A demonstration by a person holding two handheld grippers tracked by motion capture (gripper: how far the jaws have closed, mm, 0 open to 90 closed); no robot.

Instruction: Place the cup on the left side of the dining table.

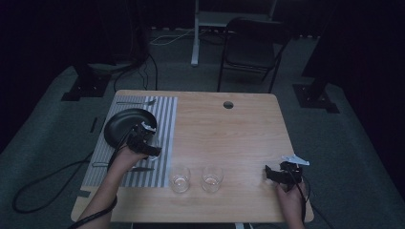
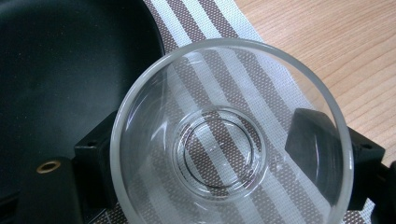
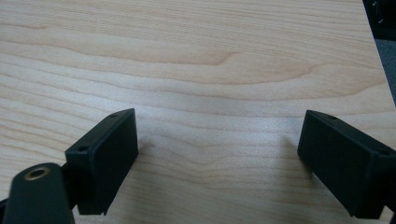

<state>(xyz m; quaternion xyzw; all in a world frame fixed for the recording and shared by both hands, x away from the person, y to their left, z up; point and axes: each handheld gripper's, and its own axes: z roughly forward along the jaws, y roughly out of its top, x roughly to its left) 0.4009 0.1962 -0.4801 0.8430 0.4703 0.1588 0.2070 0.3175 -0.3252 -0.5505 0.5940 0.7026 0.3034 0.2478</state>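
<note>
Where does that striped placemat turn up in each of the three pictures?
High view: the striped placemat covers the table's left part.
Left gripper view: it runs diagonally from top centre to the bottom, seen partly through the glass.
Right gripper view: not in it.
Shared landmark: the black plate lying on the placemat.

A plate (image 1: 125,125) lies on the placemat (image 1: 165,114) at the desk's (image 1: 239,138) left; two glasses (image 1: 180,178) stand right of the placemat.

No text, label or number can be read anywhere.
</note>
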